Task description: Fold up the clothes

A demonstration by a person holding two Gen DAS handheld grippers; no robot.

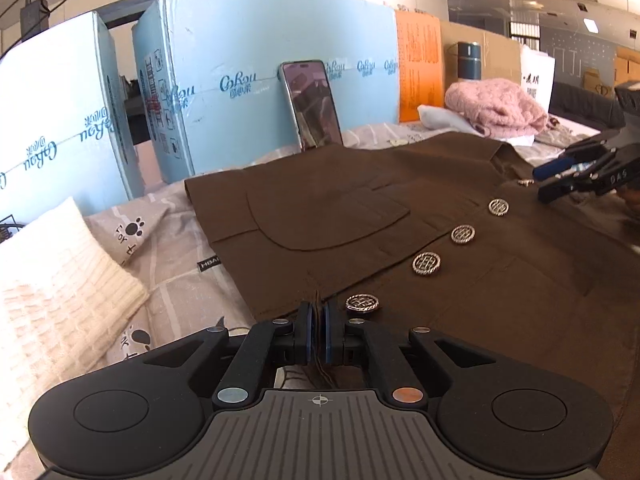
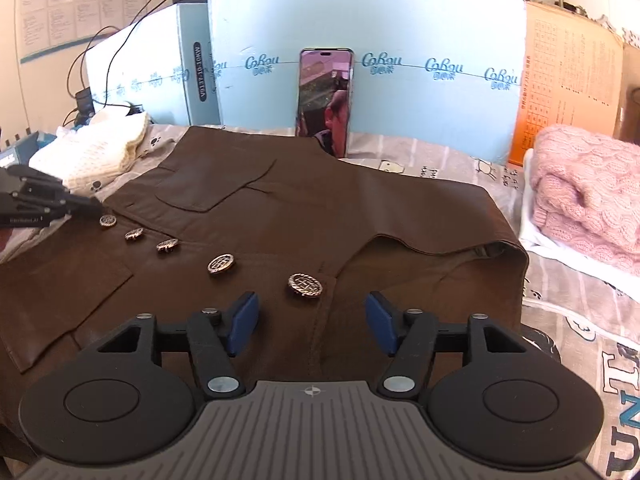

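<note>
A: Where's the brown jacket?

B: Spread flat on the grey printed bedsheet, button side up. The left gripper sits at its hem, blue pads clenched on the fabric edge with loose threads hanging between them.

A: Which way does it run?

B: Its long axis goes hem to collar. From the left gripper the row of metal buttons leads away and rightward to the collar end, where the right gripper hovers.

A: And the right wrist view?

B: There the jacket lies just ahead of the right gripper, whose jaws stand apart, released, over the cloth near the top button, gripping nothing. The folded collar is ahead and right; the left gripper shows at the far left by the last button.

A: Anything seen in only one?

B: That view alone shows the upright phone head-on against the light blue box. The pink knit and cream knit appear in both.
</note>
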